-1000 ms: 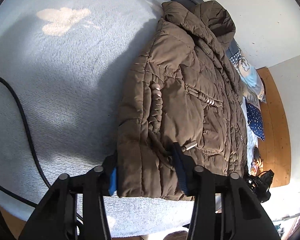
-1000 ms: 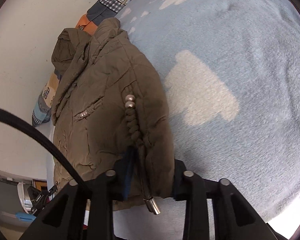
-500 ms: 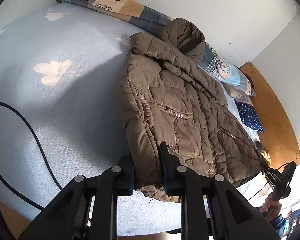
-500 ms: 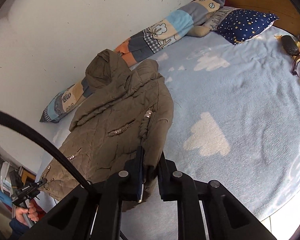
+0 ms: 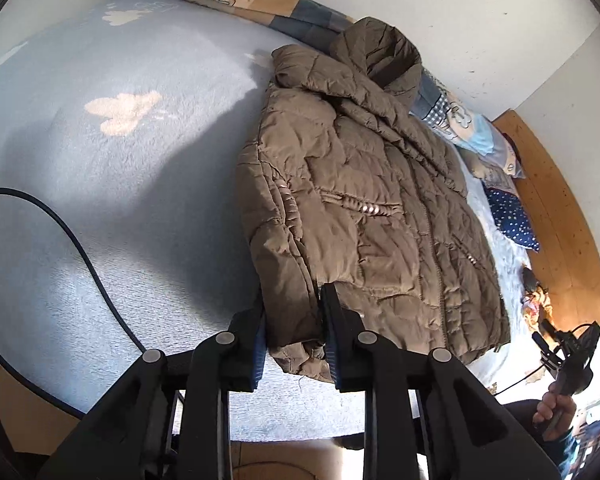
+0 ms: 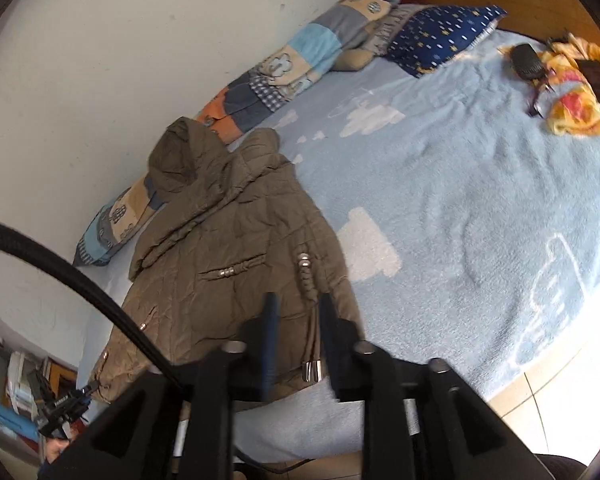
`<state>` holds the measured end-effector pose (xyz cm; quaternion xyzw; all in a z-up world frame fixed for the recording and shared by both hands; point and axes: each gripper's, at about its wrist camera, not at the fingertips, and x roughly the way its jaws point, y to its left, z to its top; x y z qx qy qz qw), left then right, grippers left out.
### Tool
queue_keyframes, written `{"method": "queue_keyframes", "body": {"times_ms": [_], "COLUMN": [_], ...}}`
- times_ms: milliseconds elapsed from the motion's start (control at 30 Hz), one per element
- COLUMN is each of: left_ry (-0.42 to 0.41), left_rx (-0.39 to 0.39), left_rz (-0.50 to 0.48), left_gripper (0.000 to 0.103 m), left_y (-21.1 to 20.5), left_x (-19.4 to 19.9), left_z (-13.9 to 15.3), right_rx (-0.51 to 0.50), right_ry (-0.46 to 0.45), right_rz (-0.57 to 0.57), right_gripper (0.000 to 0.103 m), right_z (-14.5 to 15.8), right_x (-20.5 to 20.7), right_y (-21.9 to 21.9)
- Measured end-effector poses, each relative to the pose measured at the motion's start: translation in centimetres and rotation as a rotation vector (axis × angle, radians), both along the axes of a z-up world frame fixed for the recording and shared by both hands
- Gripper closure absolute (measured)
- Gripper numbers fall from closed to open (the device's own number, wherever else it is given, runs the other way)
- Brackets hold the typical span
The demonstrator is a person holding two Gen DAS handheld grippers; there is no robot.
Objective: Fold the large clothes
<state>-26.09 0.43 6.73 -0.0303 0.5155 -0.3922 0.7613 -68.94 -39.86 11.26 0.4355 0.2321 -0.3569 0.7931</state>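
A brown puffer jacket (image 5: 360,208) with a hood lies on the light blue blanket (image 5: 120,168), hood toward the wall. My left gripper (image 5: 294,312) has its jaws partly apart around the jacket's near left hem corner, the cloth filling the gap. In the right wrist view the jacket (image 6: 236,248) lies left of centre. My right gripper (image 6: 296,320) stands over its right hem with the jaws apart and a drawstring with a metal tip (image 6: 312,370) between them.
A patchwork bolster (image 6: 284,76) runs along the white wall. A dark blue starred pillow (image 6: 440,36), a yellow cloth (image 6: 576,96) with small dark items and a wooden headboard (image 5: 556,216) are at the bed's end. A black cable (image 5: 80,248) crosses the blanket at left.
Both grippers' jaws have widened from their tight pinch on the hem half a second ago. The jacket has settled flat on the blanket.
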Motion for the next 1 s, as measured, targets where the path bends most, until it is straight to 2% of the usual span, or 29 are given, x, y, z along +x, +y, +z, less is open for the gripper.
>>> {"method": "queue_keyframes", "body": {"times_ms": [33,67,100,167,200,233,300,333,367,400,433,467,500,567,633,733,900,1000], "left_ry": [-0.001,0.011,0.023,0.036,0.05,0.076,0.116,0.137,0.152,0.185,0.191,0.186,0.179,0.106,0.059,0.05,0.041,0.033], "left_rx": [0.028,0.051,0.066,0.09,0.094,0.098,0.106,0.112,0.112,0.108,0.092,0.075,0.063,0.078,0.088,0.081,0.091,0.129], "left_rz": [0.013,0.03,0.049,0.084,0.088,0.096,0.122,0.126,0.128,0.126,0.122,0.104,0.072,0.038,0.015,0.014,0.031,0.049], "left_gripper": [0.062,0.042,0.035,0.032,0.032,0.032,0.032,0.032,0.032,0.032,0.039,0.062,0.075,0.084,0.086,0.086,0.087,0.086], "left_y": [-0.1,0.0,0.1,0.3,0.2,0.2,0.3,0.2,0.2,0.1,-0.1,-0.4,-0.8,-1.4,-1.6,-0.8,-0.2,-0.6], "left_x": [0.2,0.5,0.8,1.6,2.0,2.5,3.0,3.3,3.5,3.6,3.7,3.6,3.4,2.5,1.8,1.1,0.4,0.3], "left_z": [-0.4,-1.0,-1.4,-2.2,-2.6,-3.2,-4.3,-4.9,-5.4,-5.7,-5.7,-5.6,-5.4,-4.4,-3.6,-2.8,-1.6,-1.5], "right_rx": [0.038,0.079,0.113,0.184,0.231,0.268,0.317,0.346,0.381,0.398,0.395,0.382,0.355,0.289,0.239,0.185,0.149,0.142], "right_ry": [0.003,-0.02,-0.022,0.008,-0.018,-0.04,-0.018,-0.012,-0.02,-0.024,-0.02,-0.021,-0.014,-0.008,-0.028,-0.049,-0.025,0.004], "right_rz": [-0.033,-0.04,-0.038,-0.049,-0.049,-0.04,-0.014,0.001,0.015,0.02,0.028,0.043,0.064,0.091,0.093,0.096,0.127,0.136], "right_gripper": [0.023,0.021,0.021,0.021,0.021,0.024,0.043,0.062,0.075,0.077,0.085,0.09,0.09,0.093,0.094,0.096,0.096,0.096], "right_z": [-0.8,-1.8,-2.5,-4.1,-5.0,-5.9,-7.4,-8.1,-9.0,-9.6,-9.7,-9.4,-8.9,-7.4,-5.9,-4.0,-2.1,-1.4], "right_x": [-0.2,-0.2,0.0,0.5,0.7,0.9,2.0,2.5,3.0,3.3,3.7,4.0,4.3,4.5,4.1,3.0,2.0,1.3], "right_y": [-0.9,-1.9,-2.7,-4.1,-4.7,-5.0,-5.2,-5.2,-5.2,-5.3,-5.2,-5.1,-4.8,-4.0,-3.3,-2.1,1.1,2.7]}}
